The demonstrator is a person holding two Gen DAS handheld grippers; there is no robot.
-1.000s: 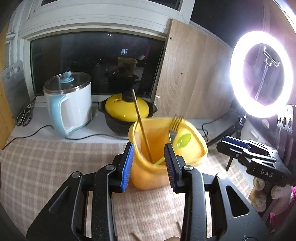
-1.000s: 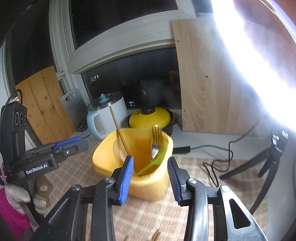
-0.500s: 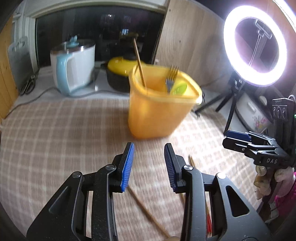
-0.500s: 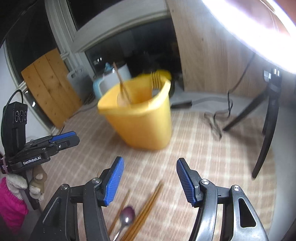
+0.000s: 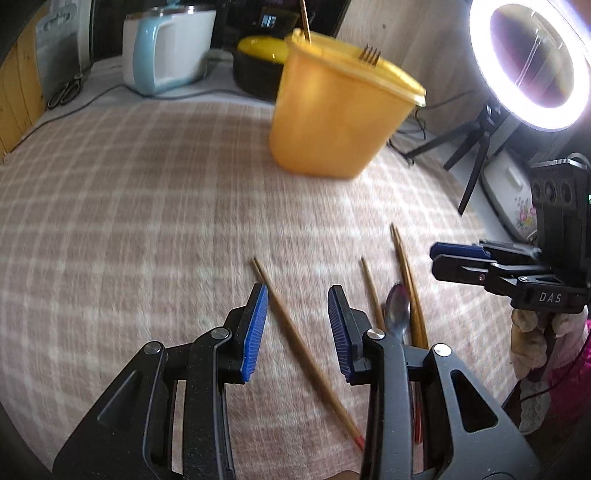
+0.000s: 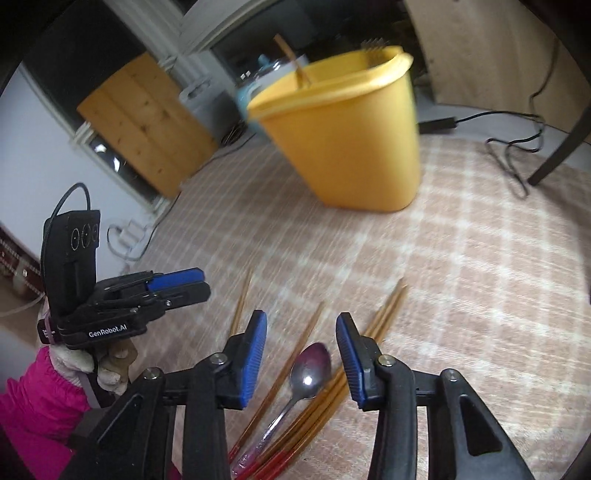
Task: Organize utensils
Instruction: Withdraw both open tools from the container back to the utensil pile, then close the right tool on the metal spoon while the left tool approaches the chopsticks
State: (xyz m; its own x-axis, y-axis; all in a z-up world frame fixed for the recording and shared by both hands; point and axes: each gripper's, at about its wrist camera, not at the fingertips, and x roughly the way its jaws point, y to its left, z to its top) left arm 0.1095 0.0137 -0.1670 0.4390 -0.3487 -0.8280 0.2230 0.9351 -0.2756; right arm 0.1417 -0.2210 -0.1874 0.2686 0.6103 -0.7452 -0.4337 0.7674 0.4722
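Observation:
A yellow plastic tub [image 5: 332, 110] [image 6: 347, 133] stands on the checked cloth with a chopstick [image 5: 305, 18] and a fork [image 5: 370, 56] standing in it. Several wooden chopsticks [image 5: 303, 347] [image 6: 373, 354] and a metal spoon [image 6: 308, 371] [image 5: 397, 310] lie on the cloth in front. My left gripper [image 5: 297, 332] is open and empty, just above one chopstick. My right gripper [image 6: 301, 354] is open and empty, low over the spoon's bowl. Each gripper shows in the other's view, left [image 6: 173, 284] and right [image 5: 458, 258].
A white and blue kettle [image 5: 166, 44] and a yellow-lidded black pot [image 5: 258, 59] stand behind the tub. A ring light [image 5: 532, 62] on a tripod stands at the right, with cables [image 6: 513, 147]. Scissors [image 5: 66, 90] lie at the far left.
Both grippers have pulled back from the tub and dropped toward the cloth. The loose chopsticks and spoon have come into view beneath them. Both stay open.

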